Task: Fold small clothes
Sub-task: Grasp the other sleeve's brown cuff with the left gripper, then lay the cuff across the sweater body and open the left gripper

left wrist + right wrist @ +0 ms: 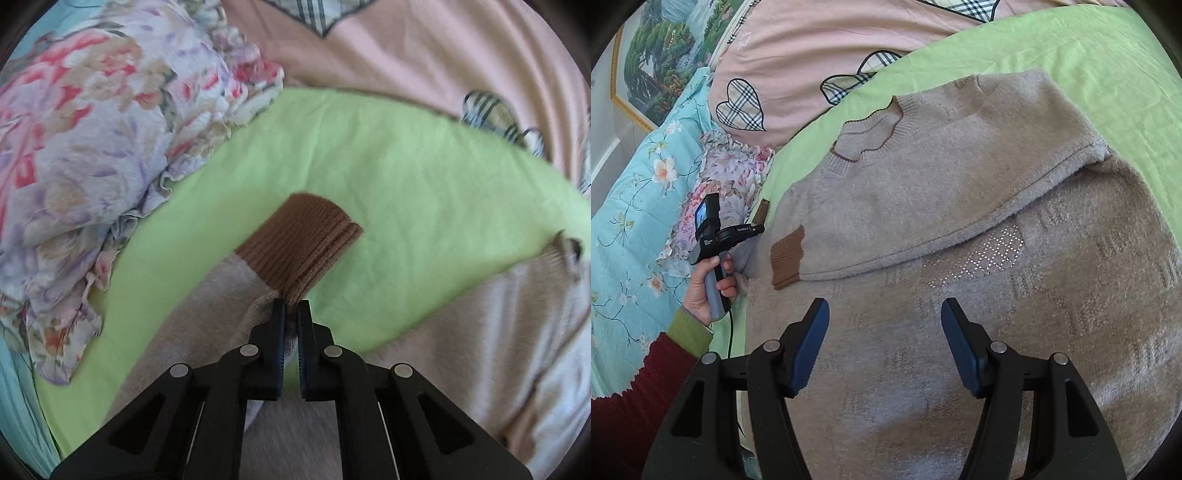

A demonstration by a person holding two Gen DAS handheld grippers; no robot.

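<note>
One brown cuff (301,245) of the sweater (960,258) is clamped by the left gripper (291,308); the right gripper (884,314) is held above it, jaws released.

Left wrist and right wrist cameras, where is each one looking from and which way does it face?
Left wrist: low behind the left tongs, shut on the brown cuff over the green sheet.
Right wrist: above the sweater, looking down past the open right tongs; the left hand shows.
Shared: sweater, green sheet, floral cloth.

No legible txt; tiny print on left hand-held gripper (759,212) unreadable.
</note>
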